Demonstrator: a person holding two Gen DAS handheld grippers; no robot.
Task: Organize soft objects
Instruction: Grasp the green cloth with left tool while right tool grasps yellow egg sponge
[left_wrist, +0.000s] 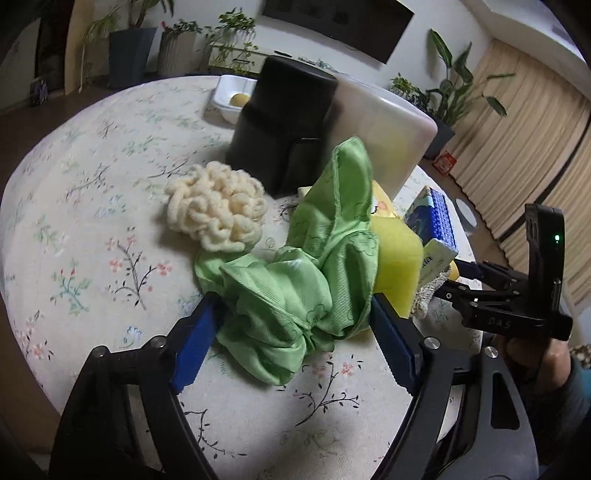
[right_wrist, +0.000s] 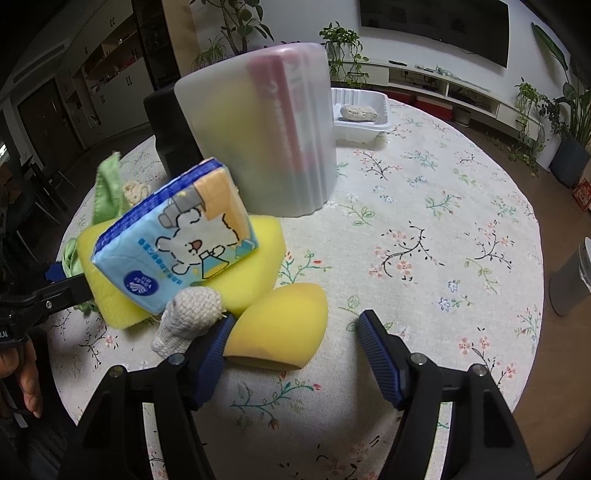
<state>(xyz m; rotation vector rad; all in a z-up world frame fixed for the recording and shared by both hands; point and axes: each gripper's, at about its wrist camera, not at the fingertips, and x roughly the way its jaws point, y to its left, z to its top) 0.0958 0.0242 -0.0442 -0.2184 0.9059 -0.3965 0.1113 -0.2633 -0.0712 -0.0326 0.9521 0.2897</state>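
Clamping the green cloth (left_wrist: 295, 280) on the counter (left_wrist: 92, 221), left hand-held gripper (left_wrist: 295, 332) holds; right hand-held gripper (right_wrist: 291, 339) half-open around yellow sponge (right_wrist: 284, 325)

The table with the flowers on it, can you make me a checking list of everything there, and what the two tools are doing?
Surface: round table with a floral cloth.
Job's things: green cloth, cream loopy scrubber, yellow sponge block with a tissue pack leaning on it, egg-shaped yellow sponge, knitted white piece.
Clutter: frosted bin, black box, white tray holding a pale lump.
Grippers: left tool has its fingers either side of the green cloth, pressing it; right tool is open, one finger against the egg-shaped sponge.
Cables: nothing seen.
Surroundings: potted plants, a wall television, curtains, low shelves.
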